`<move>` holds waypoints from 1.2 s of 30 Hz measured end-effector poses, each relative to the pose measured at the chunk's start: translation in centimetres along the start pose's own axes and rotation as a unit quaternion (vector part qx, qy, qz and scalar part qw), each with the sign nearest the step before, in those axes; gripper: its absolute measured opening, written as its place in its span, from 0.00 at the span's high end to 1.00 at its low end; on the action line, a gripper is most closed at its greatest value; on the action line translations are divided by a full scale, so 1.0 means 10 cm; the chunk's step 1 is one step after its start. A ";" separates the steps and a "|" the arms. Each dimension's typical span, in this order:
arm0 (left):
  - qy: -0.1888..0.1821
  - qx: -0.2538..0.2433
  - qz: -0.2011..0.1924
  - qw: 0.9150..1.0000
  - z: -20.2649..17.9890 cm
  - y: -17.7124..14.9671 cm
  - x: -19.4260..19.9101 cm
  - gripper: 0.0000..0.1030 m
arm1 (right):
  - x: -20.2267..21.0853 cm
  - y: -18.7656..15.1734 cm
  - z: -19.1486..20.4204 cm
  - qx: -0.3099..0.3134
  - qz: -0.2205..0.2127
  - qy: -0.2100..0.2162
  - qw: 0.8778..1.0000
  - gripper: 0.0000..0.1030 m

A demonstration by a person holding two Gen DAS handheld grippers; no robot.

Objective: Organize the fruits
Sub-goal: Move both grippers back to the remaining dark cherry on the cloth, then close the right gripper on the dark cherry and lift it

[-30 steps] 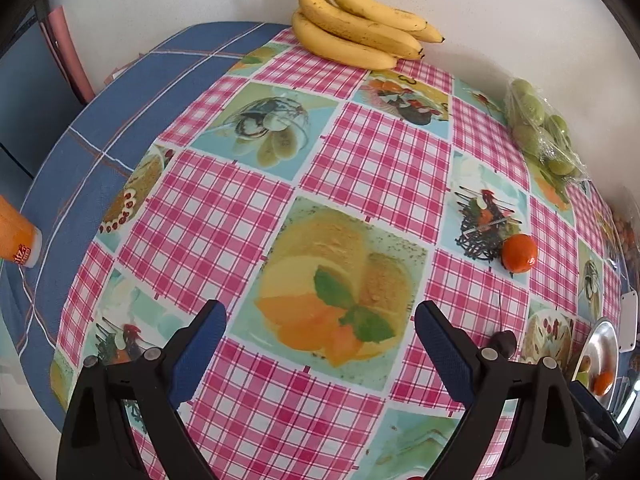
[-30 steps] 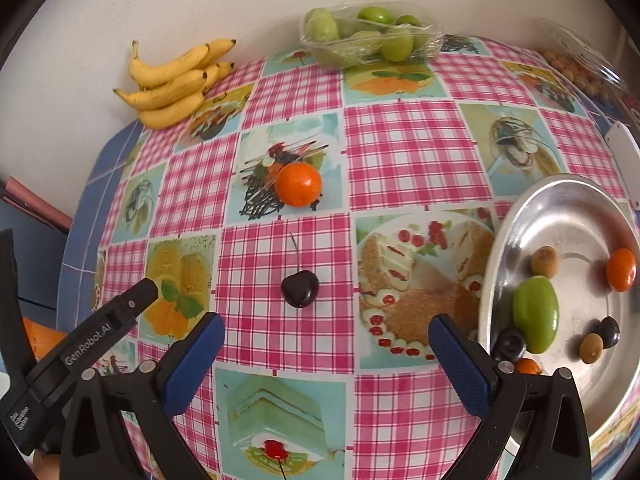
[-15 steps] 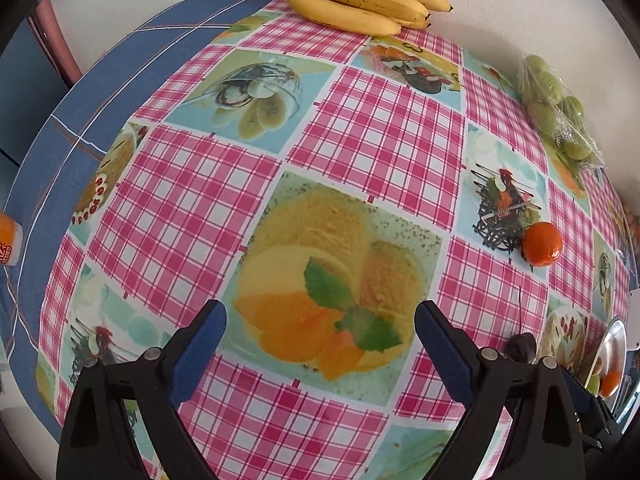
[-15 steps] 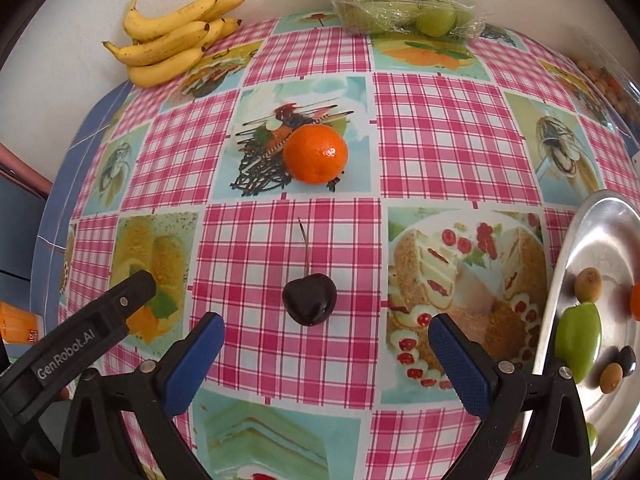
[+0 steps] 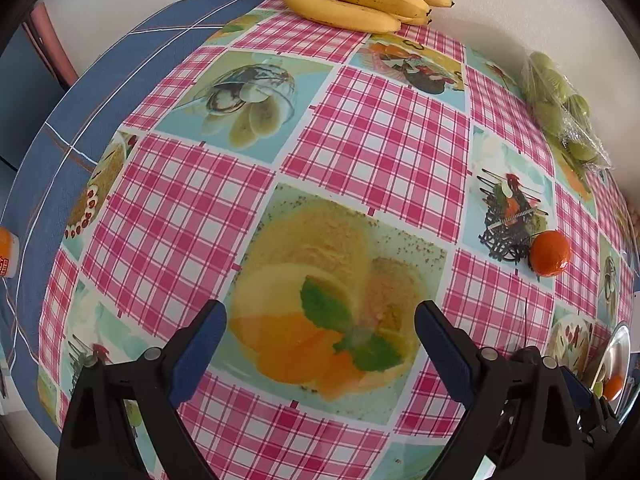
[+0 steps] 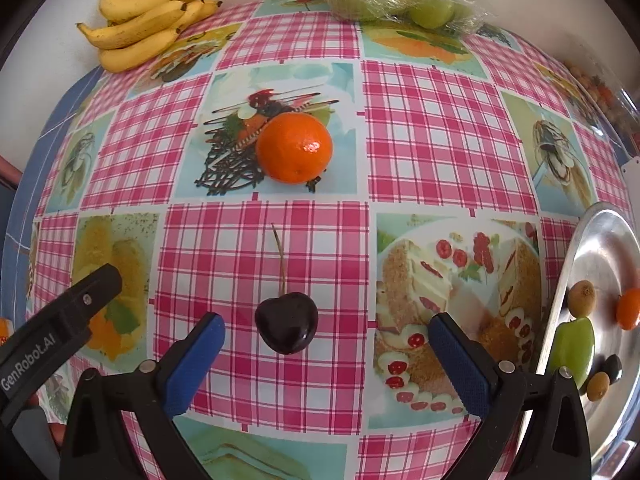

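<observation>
Right hand-held gripper (image 6: pixel 326 356) wide apart, empty, w/ dark cherry (image 6: pixel 286 322) on table (image 6: pixel 432 140) between its fingers, not touching. Orange (image 6: pixel 294 148) just beyond. Metal plate (image 6: pixel 600 248) at right holds small fruits. Left hand-held gripper (image 5: pixel 320 344) also spread, empty, over tablecloth.

your left hand-held gripper (image 5: pixel 320 334) hangs low over the surface with its jaws spread wide; the two blue fingertips (image 5: pixel 202 340) stand well apart and nothing sits between them. your right hand-held gripper (image 6: pixel 326 354) is also spread wide, its blue pads (image 6: pixel 456 364) far apart and gripping nothing, tilted down toward the surface. seen from your right wrist, the black body of your left hand-held gripper shows at the lower left edge, just beside the right one. your hands themselves are hidden behind the cameras.
</observation>
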State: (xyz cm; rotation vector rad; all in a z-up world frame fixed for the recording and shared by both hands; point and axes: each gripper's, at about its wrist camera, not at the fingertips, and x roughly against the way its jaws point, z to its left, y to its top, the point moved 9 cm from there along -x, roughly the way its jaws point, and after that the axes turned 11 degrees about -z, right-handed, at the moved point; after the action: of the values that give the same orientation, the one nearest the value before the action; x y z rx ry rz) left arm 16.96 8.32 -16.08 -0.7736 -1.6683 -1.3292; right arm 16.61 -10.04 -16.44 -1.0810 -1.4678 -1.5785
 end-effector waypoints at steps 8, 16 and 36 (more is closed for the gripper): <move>-0.001 -0.004 -0.006 1.000 -0.03 0.02 0.04 0.07 | -0.04 0.02 -0.12 0.003 0.028 -0.010 1.000 0.00; -0.001 -0.006 -0.011 1.000 -0.04 0.02 0.06 0.07 | -0.04 0.04 -0.10 0.019 0.010 -0.020 1.000 0.01; -0.011 -0.024 -0.016 1.000 -0.16 0.04 0.10 0.07 | 0.25 0.15 0.09 0.062 -0.032 0.004 0.998 0.72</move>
State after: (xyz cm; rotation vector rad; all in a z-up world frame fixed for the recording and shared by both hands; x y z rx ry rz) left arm 17.19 6.79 -14.87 -0.7947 -1.6771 -1.3935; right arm 17.06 -9.24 -13.61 -0.9649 -1.5881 -1.5116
